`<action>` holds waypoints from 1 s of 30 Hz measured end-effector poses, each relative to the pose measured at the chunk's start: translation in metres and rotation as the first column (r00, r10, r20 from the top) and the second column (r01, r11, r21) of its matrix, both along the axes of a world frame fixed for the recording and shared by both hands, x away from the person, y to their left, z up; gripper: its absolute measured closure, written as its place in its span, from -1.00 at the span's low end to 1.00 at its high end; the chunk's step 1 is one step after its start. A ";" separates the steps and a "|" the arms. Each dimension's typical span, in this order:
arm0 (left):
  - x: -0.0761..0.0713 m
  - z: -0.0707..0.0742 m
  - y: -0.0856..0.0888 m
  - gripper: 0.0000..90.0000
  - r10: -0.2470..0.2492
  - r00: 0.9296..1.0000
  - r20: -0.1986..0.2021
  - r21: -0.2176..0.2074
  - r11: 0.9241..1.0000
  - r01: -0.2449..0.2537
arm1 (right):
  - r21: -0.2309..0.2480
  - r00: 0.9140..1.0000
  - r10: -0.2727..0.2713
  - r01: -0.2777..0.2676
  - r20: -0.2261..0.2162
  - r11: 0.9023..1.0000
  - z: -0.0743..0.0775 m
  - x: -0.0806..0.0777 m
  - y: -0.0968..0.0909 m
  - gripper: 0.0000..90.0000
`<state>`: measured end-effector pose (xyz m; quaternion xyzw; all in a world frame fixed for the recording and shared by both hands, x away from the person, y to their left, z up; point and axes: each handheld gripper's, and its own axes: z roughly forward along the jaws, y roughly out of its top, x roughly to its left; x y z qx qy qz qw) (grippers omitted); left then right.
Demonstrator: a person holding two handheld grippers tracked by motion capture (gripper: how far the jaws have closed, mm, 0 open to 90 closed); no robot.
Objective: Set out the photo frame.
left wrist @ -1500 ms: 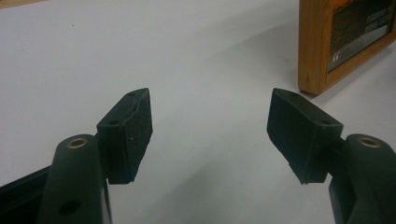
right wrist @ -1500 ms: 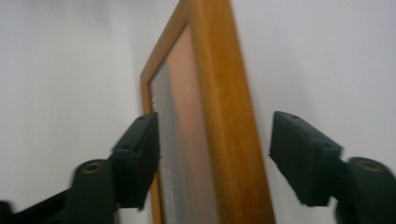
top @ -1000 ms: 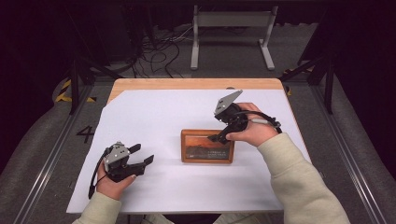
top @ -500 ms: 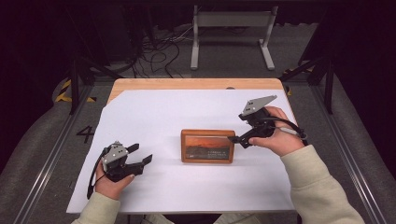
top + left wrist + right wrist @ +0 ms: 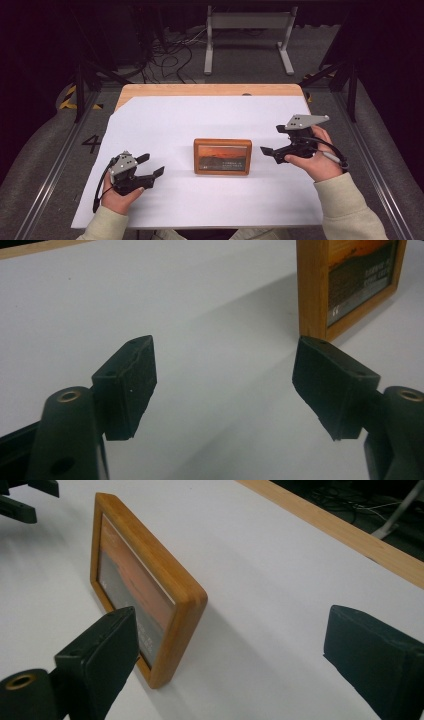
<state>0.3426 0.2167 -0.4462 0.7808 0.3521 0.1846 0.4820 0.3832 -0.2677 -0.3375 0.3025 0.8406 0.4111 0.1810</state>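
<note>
A wooden picture frame (image 5: 222,156) with an orange sunset picture stands upright in the middle of the white sheet. My left gripper (image 5: 150,165) rests to its left, well apart from it and open. Its jaws have just been opening, and nothing lies between them. In the left gripper view the open gripper (image 5: 225,370) points over bare sheet, with the frame (image 5: 345,285) ahead at the upper right. My right gripper (image 5: 271,139) hovers just right of the frame, open and empty after its jaws have just been opening. In the right gripper view the frame (image 5: 150,585) stands beyond the left pad (image 5: 107,652).
The white sheet (image 5: 210,115) covers a wooden table (image 5: 210,90) whose far edge shows bare. A metal stand (image 5: 247,30) and cables lie on the floor beyond. The left gripper's jaws (image 5: 20,500) appear far off in the right gripper view.
My right gripper has left the frame's upper right corner and moved right, away from it. The frame stays standing. The left hand has not moved.
</note>
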 end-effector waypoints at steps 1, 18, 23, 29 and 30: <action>0.000 0.000 0.000 -0.43 -0.001 1.000 -0.003 -0.001 1.000 0.001 | 0.005 1.000 -0.007 0.007 0.005 1.000 -0.002 -0.002 -0.002 -0.83; 0.000 0.000 0.002 -0.58 -0.042 0.999 0.006 0.000 0.999 0.042 | 0.071 0.994 -0.104 0.102 0.032 0.992 -0.058 -0.028 -0.034 -0.83; 0.001 -0.001 0.003 -0.56 -0.043 0.999 0.007 0.006 0.999 0.043 | 0.080 0.994 -0.108 0.105 0.034 0.991 -0.079 -0.026 -0.039 -0.81; 0.001 -0.002 0.003 -0.55 -0.035 0.999 -0.002 0.018 0.999 0.035 | 0.033 0.995 -0.102 0.102 0.016 0.994 -0.092 -0.025 -0.037 -0.81; 0.001 -0.003 0.003 -0.55 -0.034 0.999 -0.004 0.023 0.999 0.034 | 0.033 0.995 -0.102 0.102 0.016 0.994 -0.092 -0.025 -0.037 -0.81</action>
